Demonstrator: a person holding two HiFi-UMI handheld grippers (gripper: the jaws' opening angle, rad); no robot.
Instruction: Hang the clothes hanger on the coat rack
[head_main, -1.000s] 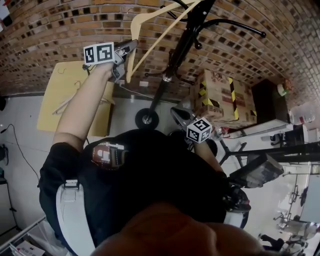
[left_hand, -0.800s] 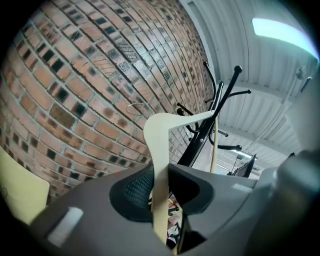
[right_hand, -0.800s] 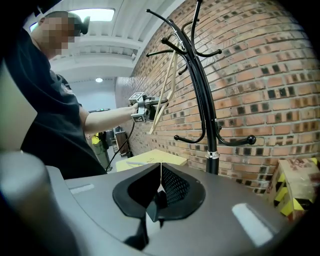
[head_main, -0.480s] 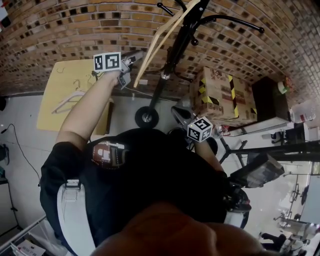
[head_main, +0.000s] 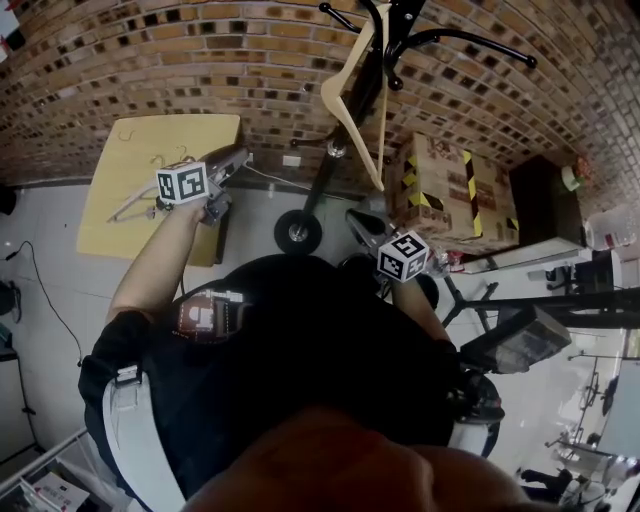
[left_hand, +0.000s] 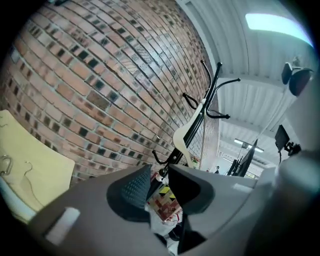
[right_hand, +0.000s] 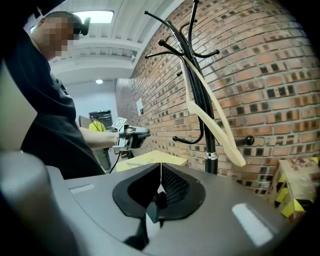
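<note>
Head view, hanger (head_main: 330, 92) on coat rack (head_main: 327, 168), box (head_main: 440, 190) print unreadable

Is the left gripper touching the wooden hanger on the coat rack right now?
Apart. The head view shows the left gripper well clear of the hanger, brick wall showing between them.

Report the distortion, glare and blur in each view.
Head view: fisheye bows the red-brown brick wall into an arc, bottom foreground is a soft blur. Left gripper view: the white ceiling light panel is blown out, corners vignette black. Right gripper view: the black metal coat rack is sharp, corners black too.
</note>
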